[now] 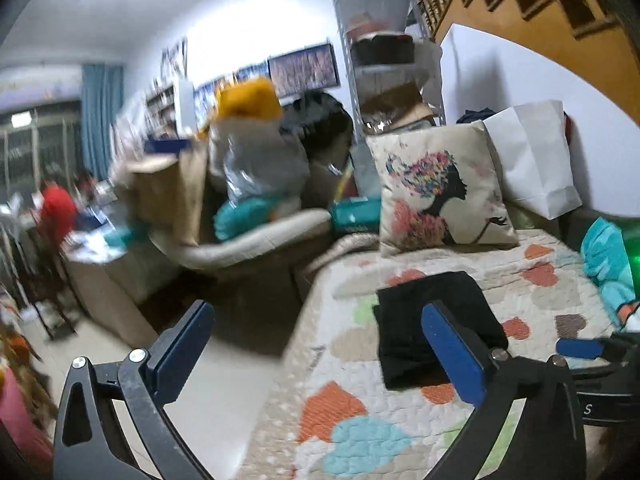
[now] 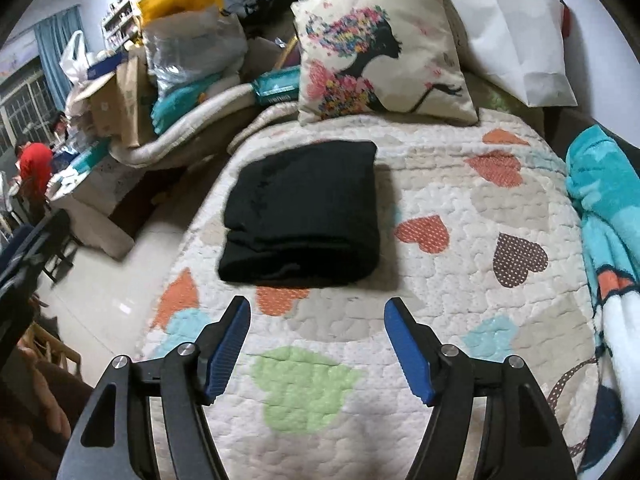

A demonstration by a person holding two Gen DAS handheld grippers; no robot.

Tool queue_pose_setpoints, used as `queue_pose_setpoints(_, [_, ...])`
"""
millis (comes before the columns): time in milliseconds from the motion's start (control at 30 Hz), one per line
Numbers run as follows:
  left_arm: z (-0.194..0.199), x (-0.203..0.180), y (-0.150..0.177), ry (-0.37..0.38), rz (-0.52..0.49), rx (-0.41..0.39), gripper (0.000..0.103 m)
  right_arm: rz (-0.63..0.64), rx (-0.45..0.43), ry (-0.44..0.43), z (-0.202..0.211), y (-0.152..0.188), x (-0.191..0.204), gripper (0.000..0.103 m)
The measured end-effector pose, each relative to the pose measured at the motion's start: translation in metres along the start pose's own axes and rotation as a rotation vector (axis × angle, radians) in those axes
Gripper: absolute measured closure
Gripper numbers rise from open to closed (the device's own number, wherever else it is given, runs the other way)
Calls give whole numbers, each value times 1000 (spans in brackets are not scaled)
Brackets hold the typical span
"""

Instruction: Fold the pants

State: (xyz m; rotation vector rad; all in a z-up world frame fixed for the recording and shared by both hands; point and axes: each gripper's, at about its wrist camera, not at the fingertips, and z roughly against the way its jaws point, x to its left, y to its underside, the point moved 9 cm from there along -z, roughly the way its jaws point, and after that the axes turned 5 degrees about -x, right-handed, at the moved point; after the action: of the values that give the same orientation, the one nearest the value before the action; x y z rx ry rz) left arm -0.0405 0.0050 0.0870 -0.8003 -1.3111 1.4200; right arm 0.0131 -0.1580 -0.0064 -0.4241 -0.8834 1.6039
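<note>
Quilted cotton covers the bed [image 2: 460,264], a puffy cream quilt stitched in small pebble shapes and dotted with heart patches in orange, brown, pale blue and lime green. Folded into a thick, soft-edged rectangle, the black pants [image 2: 302,212] lie on the quilt toward its left edge, short of the head end, with the rounded fold facing the camera in the right wrist view and several layers showing along that side. Their cloth looks matte and slightly fuzzy.

At the head edge a square cushion [image 2: 384,52] leans upright, its beige weave printed with a dark silhouette wearing a spray of bright flowers. Just beside it, toward the far right corner, stands a white paper bag [image 2: 516,36] with crisp creases. Along the right edge lies a plush turquoise blanket [image 2: 608,200], fleecy and bunched.

Over the near part of the quilt the right gripper [image 2: 318,344] hangs with its ribbed blue pads spread apart and nothing between them, the pants lying apart beyond the tips. Black angular arms carry the left gripper [image 1: 320,348], which is spread very wide and also empty; one blue pad crosses in front of the pants in its view, though it seems to be above them rather than touching. Past the bed's left edge, cardboard boxes [image 2: 120,96] and crinkled plastic bags are heaped, blurred in the left wrist view.
</note>
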Motion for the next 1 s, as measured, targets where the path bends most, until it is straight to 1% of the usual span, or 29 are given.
queue_pose_setpoints(33, [5,-4,-2,-1,-11,11,0,5,-10,-3,4,-1,2,27])
queue_pose_setpoints(67, [8,-7,-1,17,-8,33,0,9,-24,-6,10,-1,4,26])
queue_pose_setpoints(133, [10,-16,4,87,25,108,0,2,-39,-12,16,-1,5,25])
queue_pose_setpoints(200, [12,-19,10,101,45,158,0,-10,-49,-13,22,0,5,25])
queue_pose_setpoints(467, [19,-23,21,116,63,229,0,-10,-75,20,31,2,1,23])
queue_pose_setpoints(667, [13,-28,36,145,92,297,0,56,-87,42,32,5,12,21])
queue_pose_setpoints(800, [9,-29,44,162,107,326,0,90,-77,49,27,10,18,20])
queue_pose_setpoints(1000, [2,-31,55,180,127,369,0,100,-55,53,20,17,19,19])
